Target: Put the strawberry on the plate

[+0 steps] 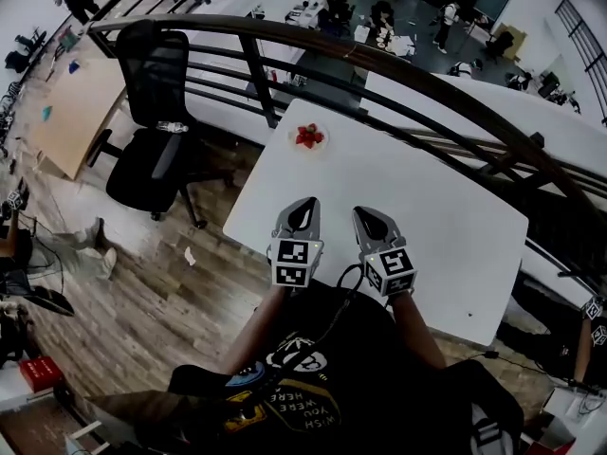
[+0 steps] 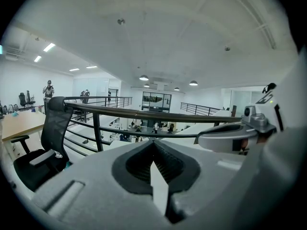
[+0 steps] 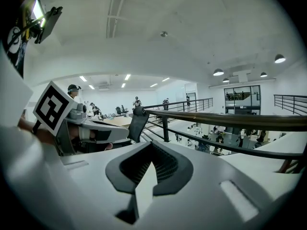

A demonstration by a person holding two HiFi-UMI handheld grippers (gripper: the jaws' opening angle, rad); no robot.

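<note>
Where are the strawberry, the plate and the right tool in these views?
strawberry point(image 1: 308, 136), head view, middle of the red fruit.
plate point(image 1: 321, 147), head view, bare rim to the right of the fruit.
right tool point(image 1: 366, 214), head view, at its closed tips, nothing between them.

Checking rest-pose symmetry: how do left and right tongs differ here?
Left tongs point almost straight up the table; right tongs slant more, toward the left ones. Left tongs sit nearer the table's corner and the office chair; right tongs sit further along its near edge. Shared: both shut, empty, far short of the strawberry on the plate.
</note>
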